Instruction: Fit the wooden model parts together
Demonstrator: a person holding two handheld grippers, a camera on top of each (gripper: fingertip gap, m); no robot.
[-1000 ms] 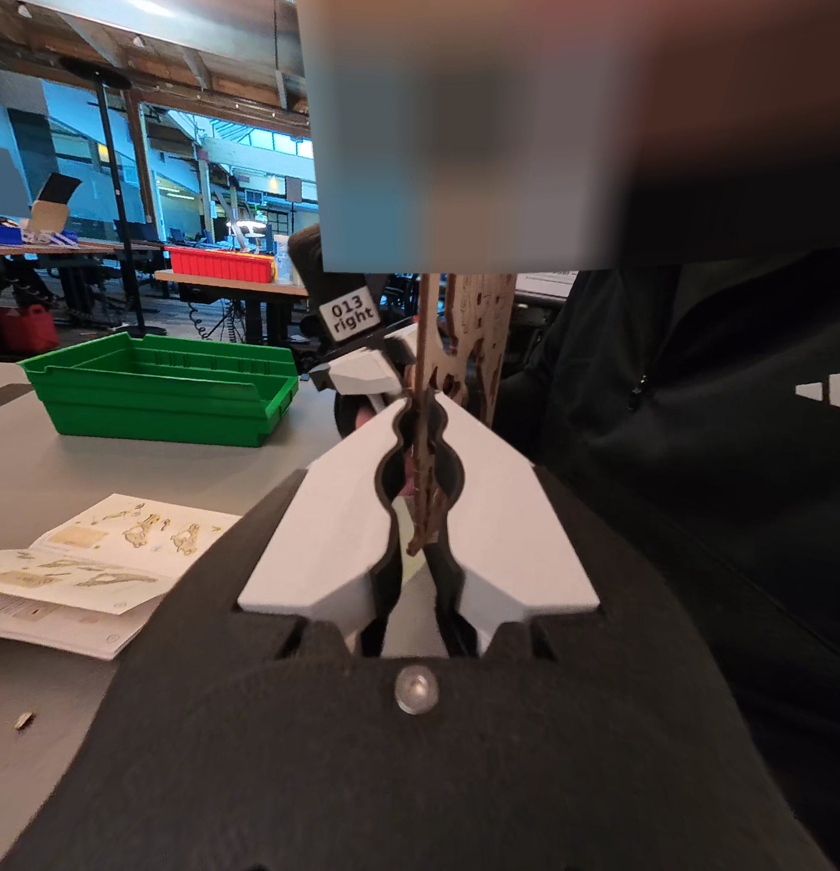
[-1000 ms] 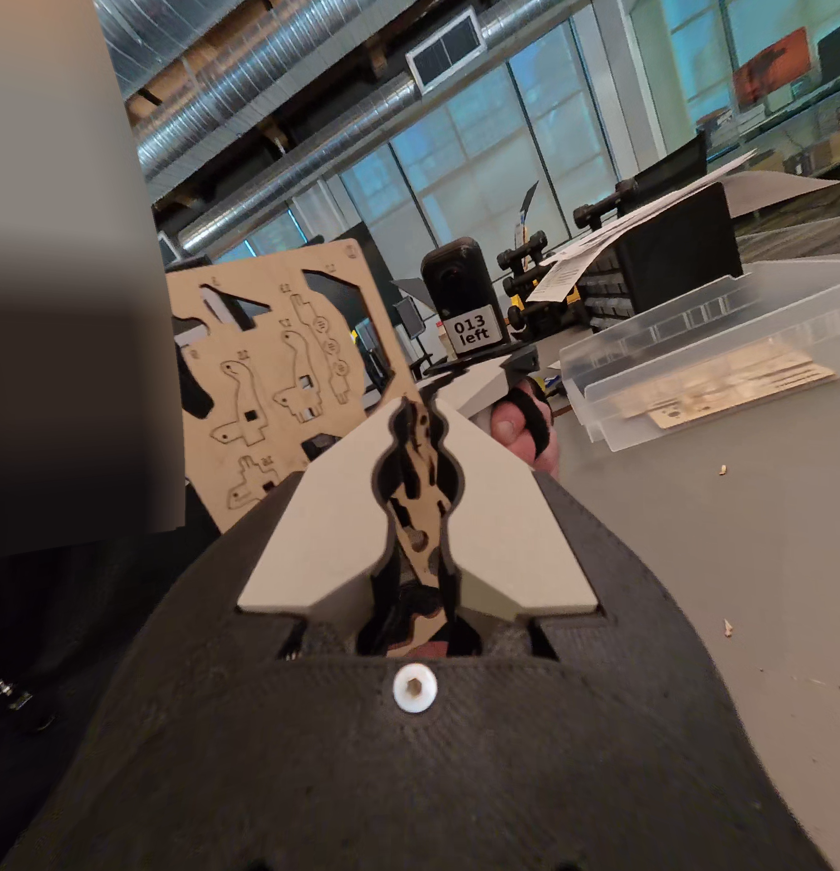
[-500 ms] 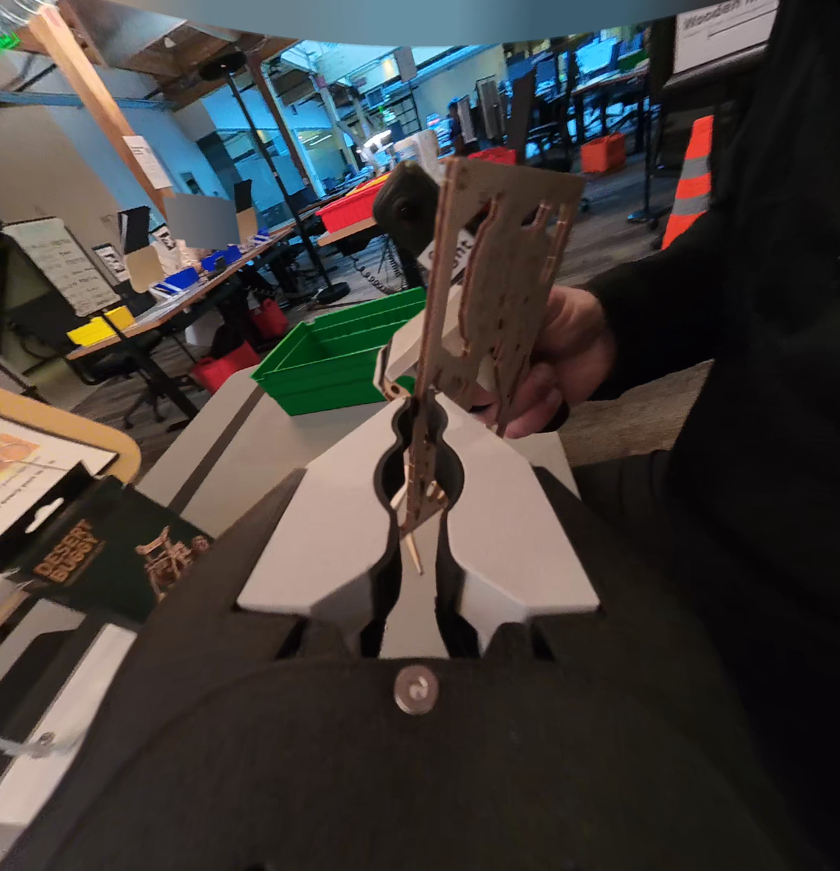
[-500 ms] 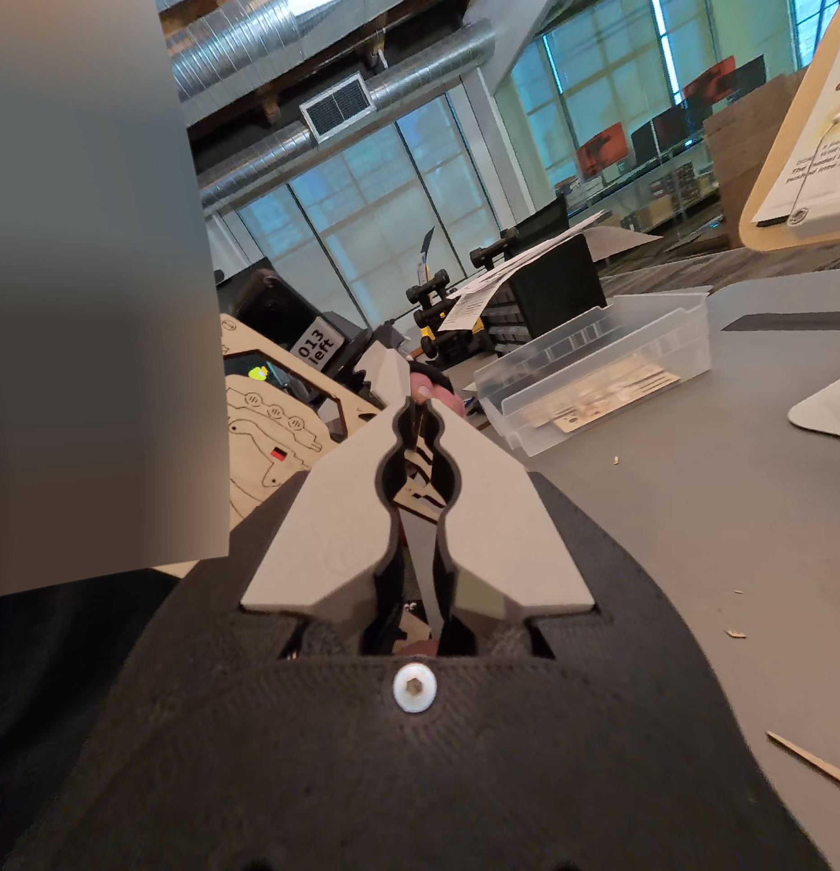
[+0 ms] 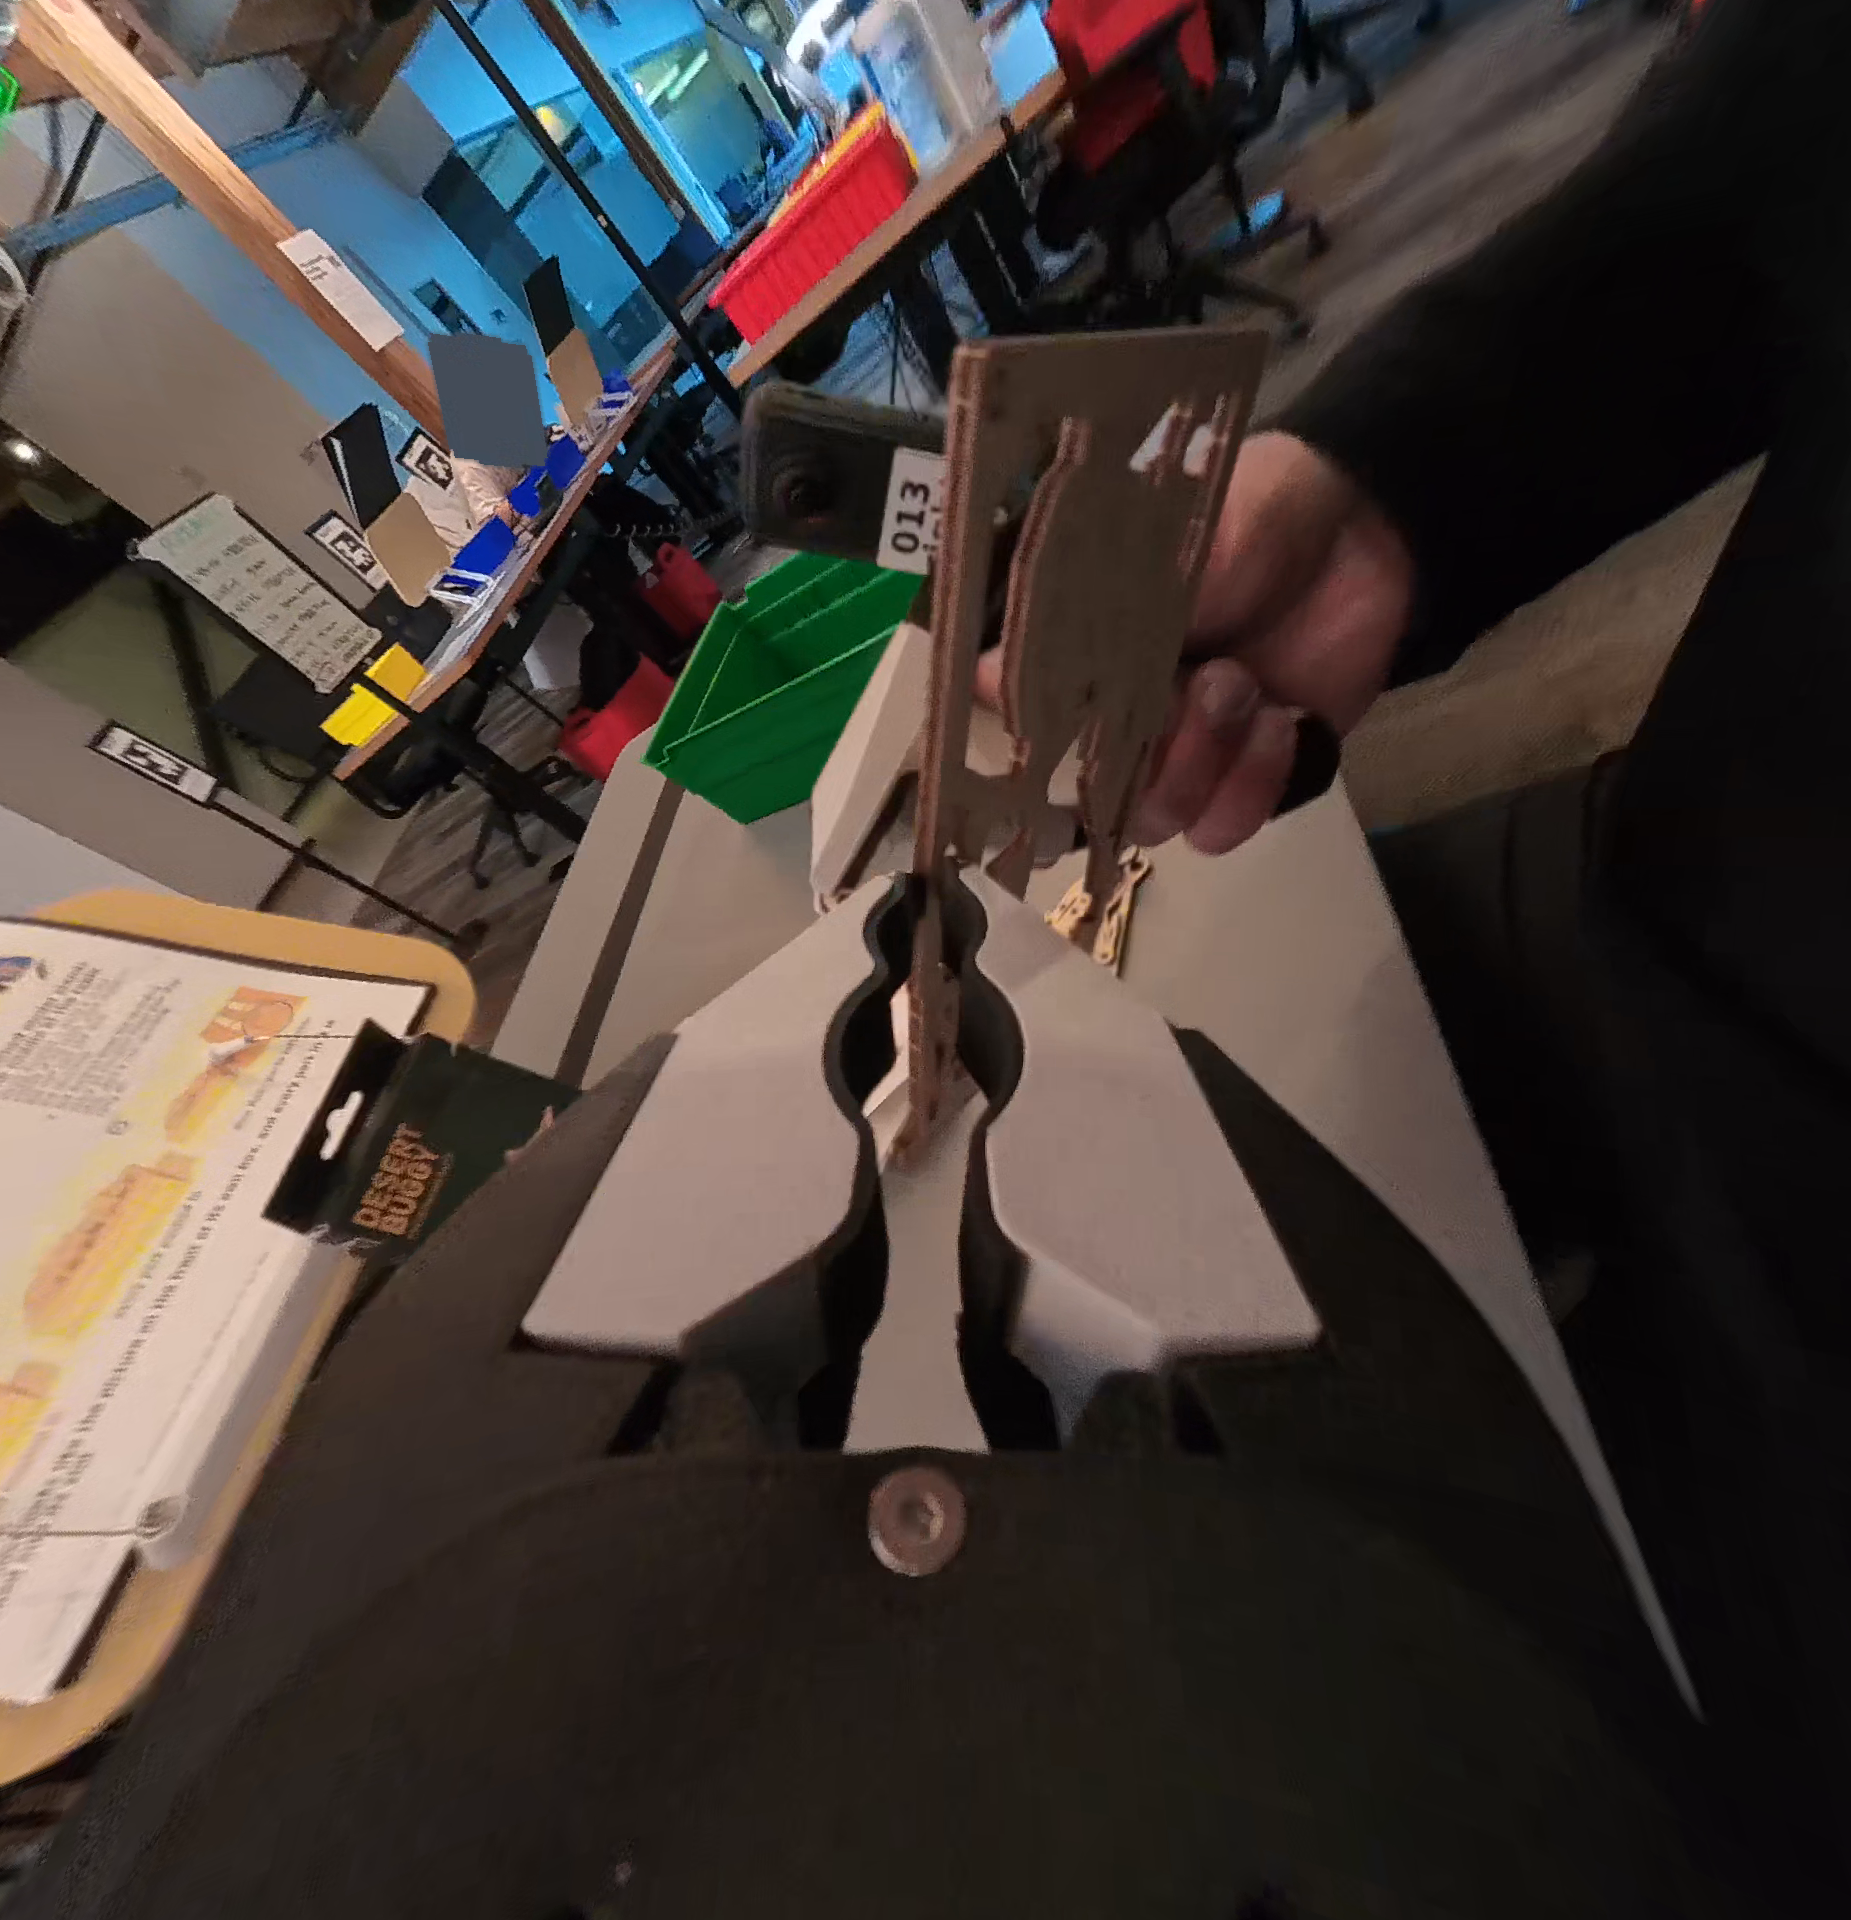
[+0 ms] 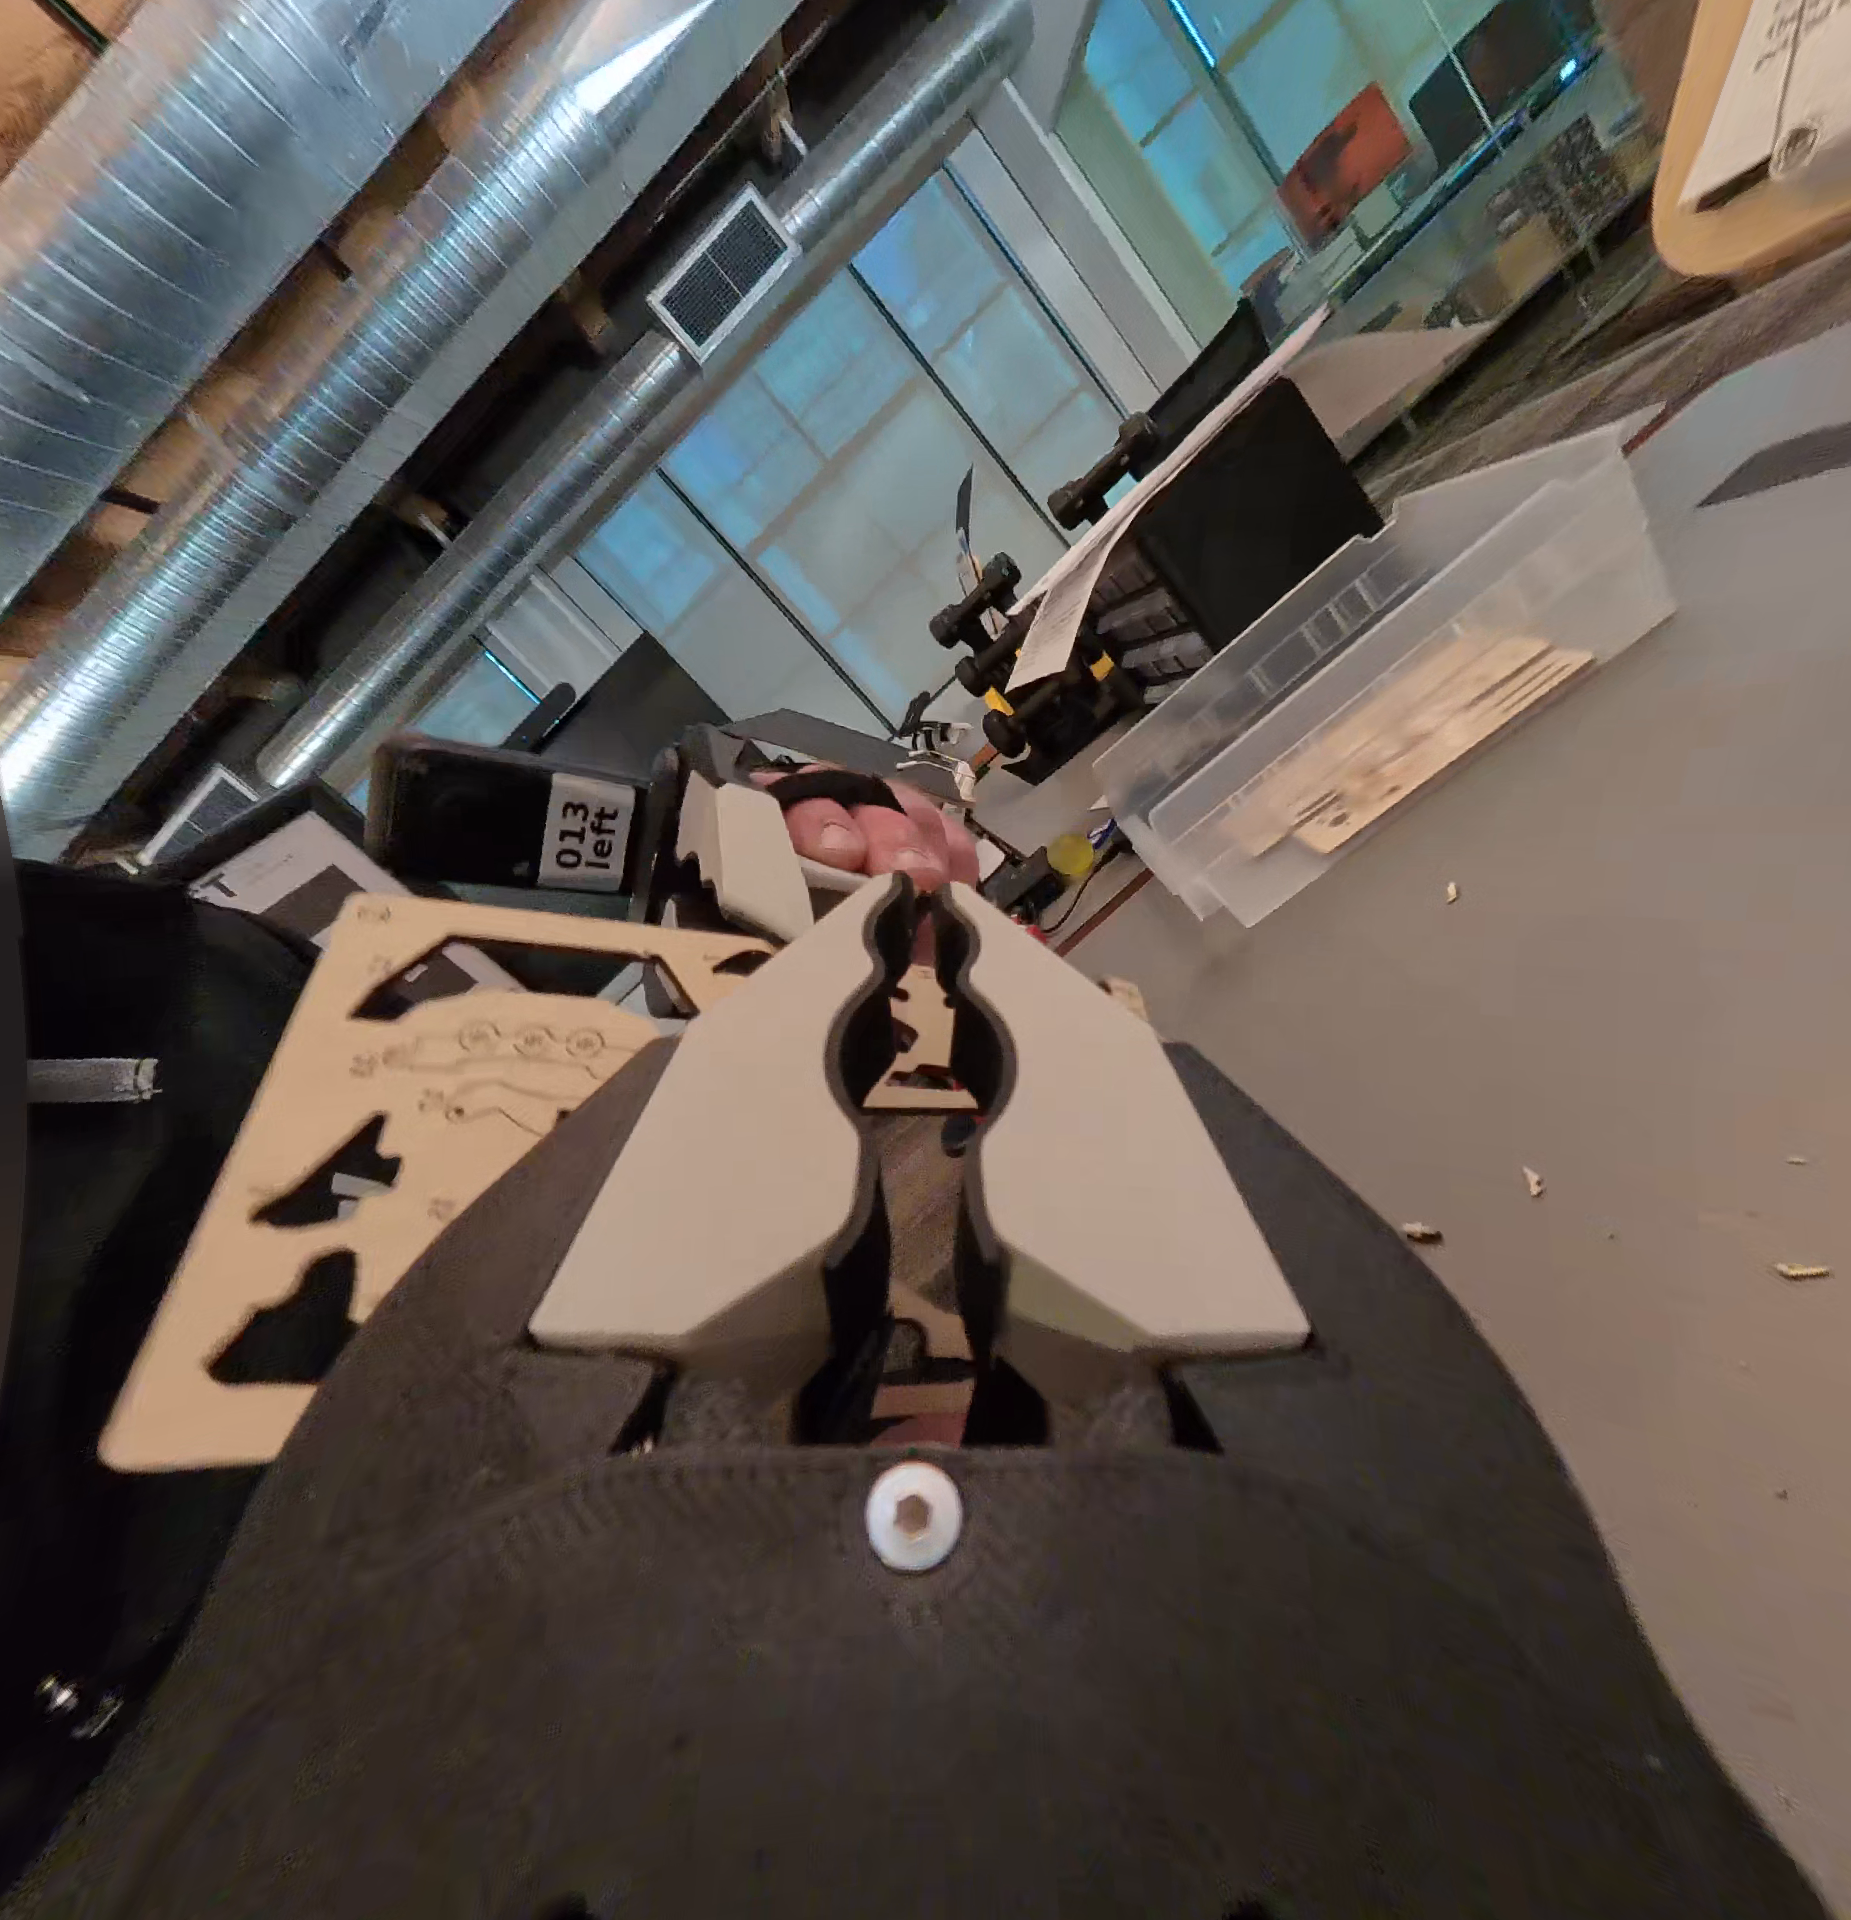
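Observation:
My left gripper (image 5: 933, 894) is shut on a thin wooden model sheet (image 5: 1097, 582) with cut-out shapes. The sheet stands up from the pads, nearly edge-on. Small pale wooden parts (image 5: 1103, 914) hang at its lower edge. A hand (image 5: 1274, 644) and the right gripper's camera block (image 5: 827, 488) sit just behind the sheet. In the right wrist view the same sheet (image 6: 433, 1143) spreads out to the left. My right gripper (image 6: 923, 906) is closed to a narrow slit on a pale wooden part (image 6: 919, 1049) of it, close to the left gripper (image 6: 739, 862).
A green bin (image 5: 775, 686) stands on the grey table beyond the sheet. A printed instruction board (image 5: 121, 1247) and a black pack card (image 5: 401, 1164) are at the left. A clear bin (image 6: 1399, 675) holding wooden sheets stands at the right, near wood chips (image 6: 1529, 1179). A dark-clothed person is close by.
Both grippers have swung and rolled together, so both views tilt. The sheet stays in the left grasp and now shows more of its face. The right pads stay closed by it.

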